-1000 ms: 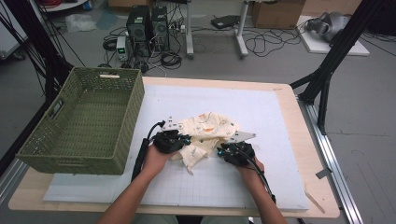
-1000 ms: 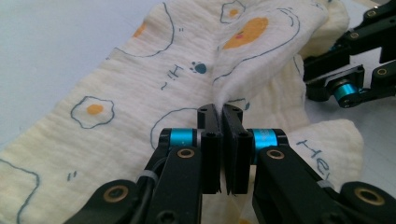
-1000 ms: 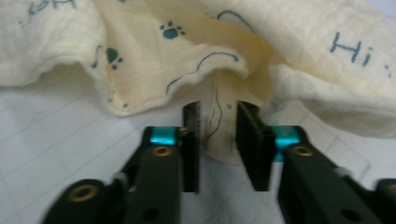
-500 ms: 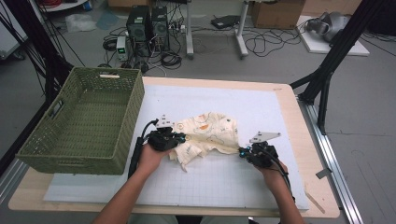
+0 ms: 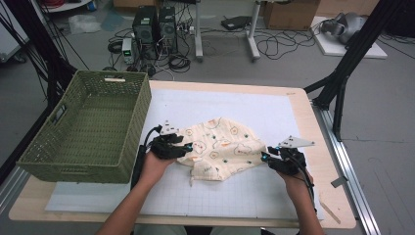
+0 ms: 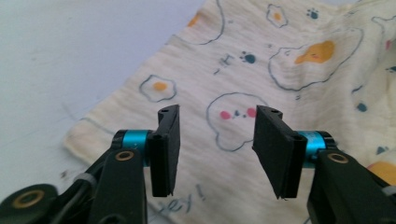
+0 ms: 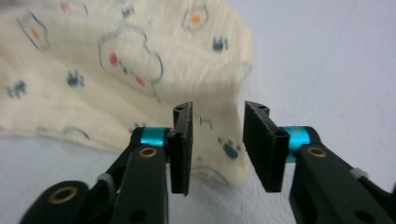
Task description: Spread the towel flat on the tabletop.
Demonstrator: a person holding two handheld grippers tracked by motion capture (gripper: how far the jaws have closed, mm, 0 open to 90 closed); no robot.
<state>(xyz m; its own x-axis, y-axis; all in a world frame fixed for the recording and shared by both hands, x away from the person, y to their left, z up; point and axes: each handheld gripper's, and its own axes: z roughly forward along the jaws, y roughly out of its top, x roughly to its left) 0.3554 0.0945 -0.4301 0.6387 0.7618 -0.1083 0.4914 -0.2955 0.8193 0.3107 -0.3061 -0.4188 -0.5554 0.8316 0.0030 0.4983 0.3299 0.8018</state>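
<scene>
A cream cloth (image 5: 220,147) printed with fried eggs, clouds and paw marks lies spread on the white gridded mat (image 5: 235,105). My left gripper (image 5: 185,147) is at the cloth's left edge. In the left gripper view it (image 6: 217,114) stands open just above the cloth (image 6: 289,60), with nothing pinched. My right gripper (image 5: 264,157) is at the cloth's right edge. Its jaws (image 7: 217,109) are open, and a folded corner of the cloth (image 7: 116,56) lies behind the gap between them.
A green woven basket (image 5: 142,112) stands on the left of the table, close to my left hand. The wooden table edge (image 5: 315,132) runs just right of my right gripper. Bare mat lies in front of and behind the cloth.
My right gripper has moved right, away from the left one, and the bunched cloth now lies wider and flatter. The left gripper has barely shifted.
</scene>
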